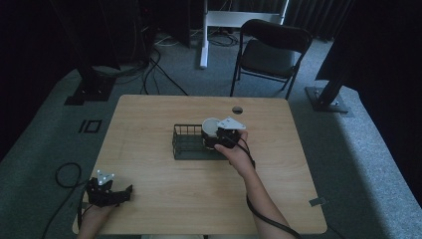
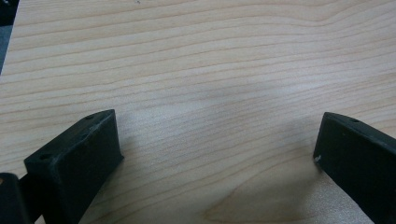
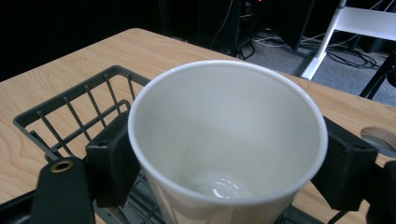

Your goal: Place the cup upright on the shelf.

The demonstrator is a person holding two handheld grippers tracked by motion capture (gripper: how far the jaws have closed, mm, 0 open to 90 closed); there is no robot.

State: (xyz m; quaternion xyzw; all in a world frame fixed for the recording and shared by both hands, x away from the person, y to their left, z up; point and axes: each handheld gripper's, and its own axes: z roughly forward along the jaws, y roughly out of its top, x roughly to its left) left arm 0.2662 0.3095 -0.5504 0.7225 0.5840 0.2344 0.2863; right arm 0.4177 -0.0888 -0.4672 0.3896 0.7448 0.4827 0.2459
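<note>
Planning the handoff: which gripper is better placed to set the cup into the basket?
Right. The right gripper grips the white cup over the wire basket; the left gripper sits open at the table's near left corner.

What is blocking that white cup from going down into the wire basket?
Nothing visible. The right gripper holds the white paper cup upright by its sides at the wire basket, whose right end lies under the cup; the basket's visible floor looks bare.
</note>
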